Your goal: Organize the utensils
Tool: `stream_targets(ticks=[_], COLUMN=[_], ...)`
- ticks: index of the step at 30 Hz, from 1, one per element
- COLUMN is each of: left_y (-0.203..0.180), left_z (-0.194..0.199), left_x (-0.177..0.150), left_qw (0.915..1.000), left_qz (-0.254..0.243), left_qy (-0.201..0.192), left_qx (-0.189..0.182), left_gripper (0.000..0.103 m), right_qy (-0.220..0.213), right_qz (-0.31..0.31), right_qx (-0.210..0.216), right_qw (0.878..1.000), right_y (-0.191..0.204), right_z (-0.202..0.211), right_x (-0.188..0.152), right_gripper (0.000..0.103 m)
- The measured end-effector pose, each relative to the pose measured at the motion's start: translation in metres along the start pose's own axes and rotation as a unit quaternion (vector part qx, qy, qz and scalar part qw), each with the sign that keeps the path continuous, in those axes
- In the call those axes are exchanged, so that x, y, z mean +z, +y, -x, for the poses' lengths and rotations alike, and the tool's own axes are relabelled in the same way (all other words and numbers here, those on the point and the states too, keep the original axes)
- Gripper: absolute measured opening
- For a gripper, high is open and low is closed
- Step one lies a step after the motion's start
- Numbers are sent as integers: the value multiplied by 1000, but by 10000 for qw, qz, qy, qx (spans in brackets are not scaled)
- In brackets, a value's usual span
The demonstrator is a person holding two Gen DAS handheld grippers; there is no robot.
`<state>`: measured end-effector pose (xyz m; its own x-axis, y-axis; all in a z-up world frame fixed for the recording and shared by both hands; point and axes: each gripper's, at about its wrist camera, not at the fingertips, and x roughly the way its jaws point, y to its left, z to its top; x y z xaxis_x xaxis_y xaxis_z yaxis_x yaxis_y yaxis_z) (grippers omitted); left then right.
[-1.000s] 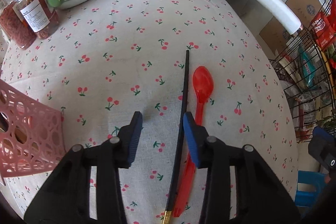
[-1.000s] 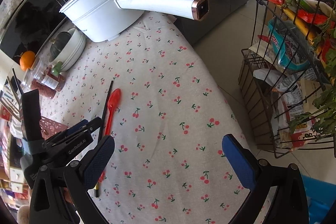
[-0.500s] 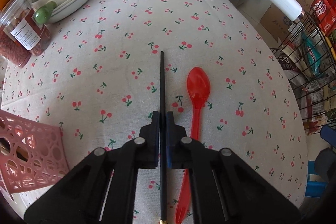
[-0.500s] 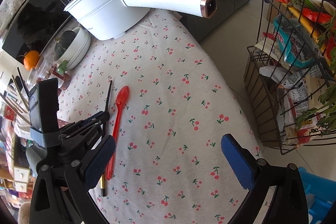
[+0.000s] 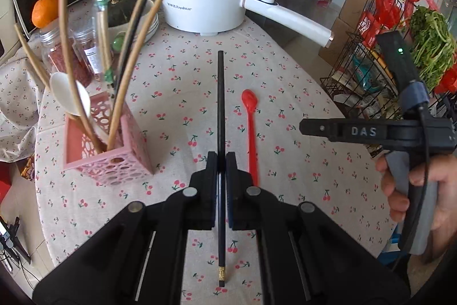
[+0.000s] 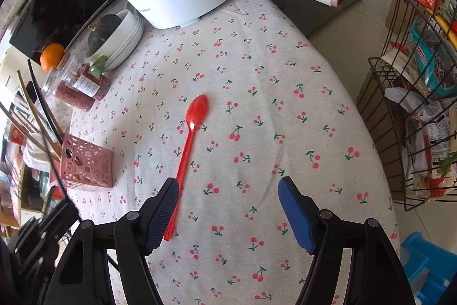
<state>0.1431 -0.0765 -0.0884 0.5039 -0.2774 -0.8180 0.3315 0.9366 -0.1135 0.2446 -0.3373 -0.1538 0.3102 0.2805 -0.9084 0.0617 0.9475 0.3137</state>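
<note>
My left gripper [image 5: 220, 162] is shut on a black chopstick [image 5: 220, 105] and holds it lifted above the cherry-print tablecloth, pointing at the white pot. A red plastic spoon [image 5: 250, 127] lies on the cloth just right of it, also in the right wrist view [image 6: 190, 139]. A pink perforated utensil holder [image 5: 105, 153] with several chopsticks and a white spoon stands to the left, and shows in the right wrist view [image 6: 85, 166]. My right gripper [image 6: 228, 205] is open and empty above the cloth, its left finger over the spoon's handle end.
A white electric pot [image 5: 205, 5] with a long handle stands at the back. Stacked bowls [image 6: 125, 36], jars [image 6: 77, 85] and an orange [image 5: 44, 10] sit at the back left. A wire rack with groceries [image 6: 422, 90] stands off the table's right edge.
My left gripper closed on the black chopstick and lifted it off the cloth, drawing back so the holder shows. My right gripper moved in toward the red spoon.
</note>
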Motion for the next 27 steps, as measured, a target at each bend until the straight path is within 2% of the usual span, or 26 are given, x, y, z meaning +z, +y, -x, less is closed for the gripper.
stream_targets(ticks=[5, 10, 16, 20, 22, 27], left_y=[29, 56, 78, 87, 91, 101], left_z=[42, 57, 67, 70, 71, 77], left_x=[-15, -20, -28, -33, -33, -33], left_qw=[9989, 9965, 9942, 9935, 9931, 9915], left_qz=[218, 573, 879, 958, 993, 1095], left_qy=[-409, -596, -599, -575, -580, -683], left_qx=[-52, -82, -178, -225, -219, -148], left_gripper=[6, 6, 6, 6, 6, 6], right_qy=[-54, -114, -86, -317, -411, -504], right_qz=[173, 405, 492, 718, 784, 577], right_qx=[9, -208, -618, -993, -1146, -824], right_qw=[9998, 9989, 9968, 9920, 9895, 9936], right_y=[21, 46, 65, 77, 78, 66], right_z=[-16, -40, -76, -85, -86, -81], right_x=[6, 12, 21, 28, 31, 33], right_gripper=[71, 49, 34, 25, 11, 8])
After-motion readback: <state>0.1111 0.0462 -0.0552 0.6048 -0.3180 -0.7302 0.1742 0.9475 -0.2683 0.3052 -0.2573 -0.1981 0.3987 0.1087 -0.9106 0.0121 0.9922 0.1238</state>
